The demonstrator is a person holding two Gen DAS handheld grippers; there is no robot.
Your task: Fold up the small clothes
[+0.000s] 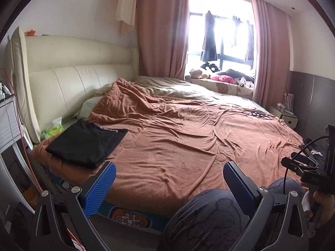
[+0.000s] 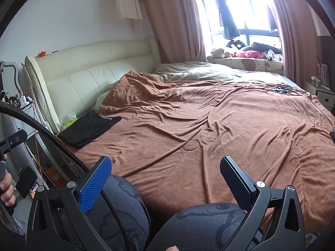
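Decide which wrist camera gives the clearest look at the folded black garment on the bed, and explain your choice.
The left wrist view: the folded black garment lies close and large there, its layers and patterned band visible. In the right wrist view the garment is smaller and farther away, near the left edge of the bed.

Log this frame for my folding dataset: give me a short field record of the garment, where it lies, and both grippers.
garment: black garment, folded flat
place: near corner of the bed, on the brown blanket, close to the headboard
beside it: green tissue pack, toward the headboard
left gripper: open, empty, held short of the bed edge
right gripper: open, empty, above the person's knees
contact: neither gripper touches the garment
other clothes on the blanket: none seen; cables at the far side
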